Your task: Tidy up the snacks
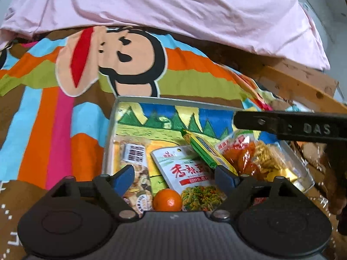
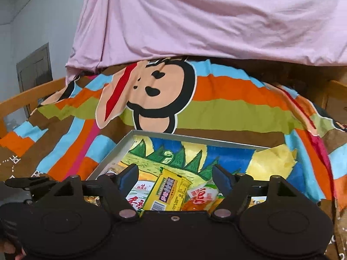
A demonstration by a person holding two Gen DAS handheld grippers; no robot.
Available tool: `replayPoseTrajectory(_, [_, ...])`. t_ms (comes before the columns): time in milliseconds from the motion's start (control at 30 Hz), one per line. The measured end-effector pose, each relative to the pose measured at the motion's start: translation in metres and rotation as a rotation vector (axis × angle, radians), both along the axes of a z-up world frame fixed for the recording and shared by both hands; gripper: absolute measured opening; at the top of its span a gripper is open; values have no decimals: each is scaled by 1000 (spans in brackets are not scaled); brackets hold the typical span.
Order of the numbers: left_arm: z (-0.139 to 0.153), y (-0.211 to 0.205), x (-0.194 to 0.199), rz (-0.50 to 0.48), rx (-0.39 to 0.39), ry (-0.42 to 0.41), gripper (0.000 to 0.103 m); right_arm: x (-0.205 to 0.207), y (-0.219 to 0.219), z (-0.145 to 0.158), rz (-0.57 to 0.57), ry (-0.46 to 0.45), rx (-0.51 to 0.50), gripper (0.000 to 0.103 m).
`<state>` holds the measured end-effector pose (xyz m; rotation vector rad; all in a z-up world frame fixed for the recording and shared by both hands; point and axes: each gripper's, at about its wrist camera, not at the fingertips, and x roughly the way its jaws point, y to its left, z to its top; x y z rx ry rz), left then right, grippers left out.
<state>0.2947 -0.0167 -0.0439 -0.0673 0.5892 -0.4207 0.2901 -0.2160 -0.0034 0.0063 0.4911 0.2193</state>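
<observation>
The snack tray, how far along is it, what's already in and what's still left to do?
Done: the tray already holds a nut mix bag, a white spicy-snack pouch, a yellow-green packet, a red-orange bag and a tangerine. In hand: nothing; the left gripper and right gripper hover open above them. Left: no snacks show outside the tray, so perhaps only straightening the overlapping packets.

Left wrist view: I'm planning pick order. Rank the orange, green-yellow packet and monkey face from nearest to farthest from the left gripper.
1. Orange, low between the left gripper fingers.
2. Green-yellow packet, right of center in the tray.
3. Monkey face, on the blanket beyond the tray.
</observation>
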Motion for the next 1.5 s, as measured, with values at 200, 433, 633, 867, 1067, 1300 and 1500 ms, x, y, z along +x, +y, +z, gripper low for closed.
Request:
replayPoseTrajectory(200, [19,16,-11,61,-50,-19,94,-23,-8,15,-29,-31,29,86])
replayPoseTrajectory(433, [44,28,-37,122,-64,-74,102,-56,-12,30,-61,-51,38,97])
replayPoseTrajectory(633, [57,38,-69,158,-57,-78,102,-98,-16,39,-82,-67,52,102])
replayPoseTrajectory(867, [71,37,-112,160,6,-131,103,-146,-19,40,-99,-81,41,102])
replayPoseTrajectory(1067, [75,32,-142,164,50,-156,103,-176,-26,43,-126,-87,85,102])
replayPoseTrajectory(1300, [71,30,-171,190,82,-106,103,-207,-24,41,-121,-69,78,102])
replayPoseTrajectory(1500, [71,34,-196,222,83,-70,103,-229,-18,36,-131,-16,70,102])
